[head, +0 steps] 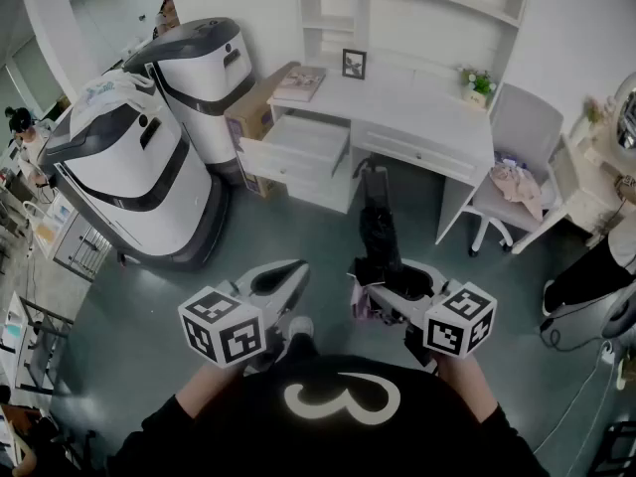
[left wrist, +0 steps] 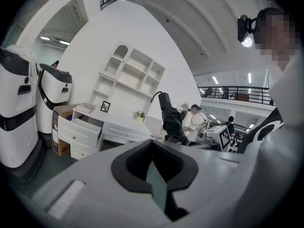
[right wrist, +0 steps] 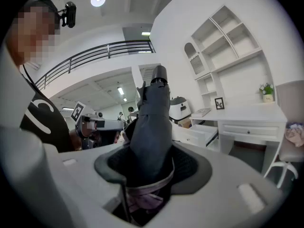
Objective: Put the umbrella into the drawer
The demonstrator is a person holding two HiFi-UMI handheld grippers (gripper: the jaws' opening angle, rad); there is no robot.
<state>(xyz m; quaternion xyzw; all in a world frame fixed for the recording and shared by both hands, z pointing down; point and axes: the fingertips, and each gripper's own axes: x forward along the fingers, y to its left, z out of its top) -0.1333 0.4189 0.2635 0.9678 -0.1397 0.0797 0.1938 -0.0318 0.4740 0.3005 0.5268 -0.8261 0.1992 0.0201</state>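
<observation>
Right gripper (head: pixel 386 288): jaws clamped on a folded dark umbrella (head: pixel 378 229), which points forward and stands above the floor, well short of the furniture.
Left gripper (head: pixel 285 282): jaws together, nothing between them.
Open drawer (head: pixel 298 149): pulled out of white desk (head: pixel 422 112).

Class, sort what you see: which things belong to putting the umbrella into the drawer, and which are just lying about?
Job in hand: umbrella, open drawer.
Lying about: book, picture frame, potted plant, chair, cardboard box.
</observation>
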